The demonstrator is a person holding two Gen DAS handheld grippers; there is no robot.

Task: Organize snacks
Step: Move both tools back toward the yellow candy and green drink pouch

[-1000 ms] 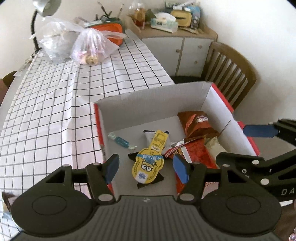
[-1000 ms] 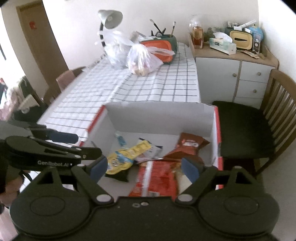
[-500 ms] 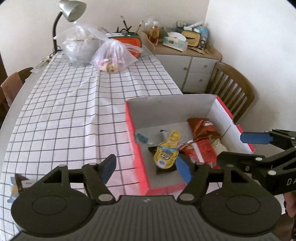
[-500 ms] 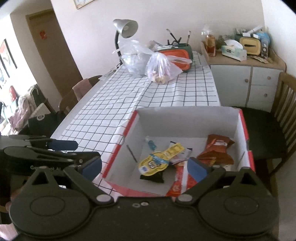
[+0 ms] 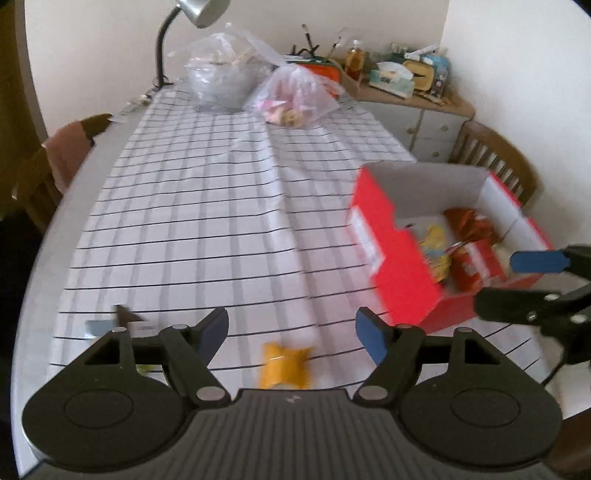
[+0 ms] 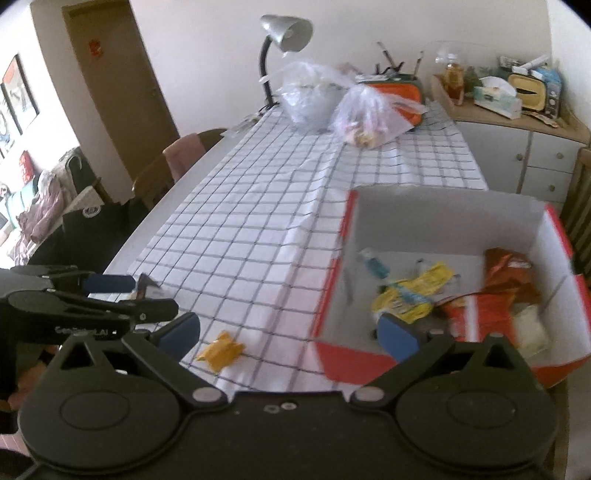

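A red cardboard box (image 5: 399,266) (image 6: 332,266) with a white inside stands on the checked tablecloth at the right. In it lie a yellow cartoon packet (image 6: 410,295), a brown chip bag (image 6: 506,273), a red packet (image 6: 487,314) and a small blue candy (image 6: 373,262). A small yellow snack packet (image 5: 284,363) (image 6: 220,349) lies on the cloth left of the box. My left gripper (image 5: 291,332) hovers just over that packet, its jaws opening and nothing between them. My right gripper (image 6: 291,332) hangs at the box's near left corner, its jaws opening wide and empty.
A small dark wrapper (image 5: 125,317) lies near the table's left edge. Two clear plastic bags (image 6: 369,110), a desk lamp (image 6: 284,33) and an orange case (image 6: 402,88) stand at the far end. A cabinet (image 6: 517,147) and wooden chairs (image 5: 495,158) flank the table.
Both grippers pulled back and leftward from above the box to the cloth beside it. Their jaws spread wider. The small yellow packet on the cloth came into view.
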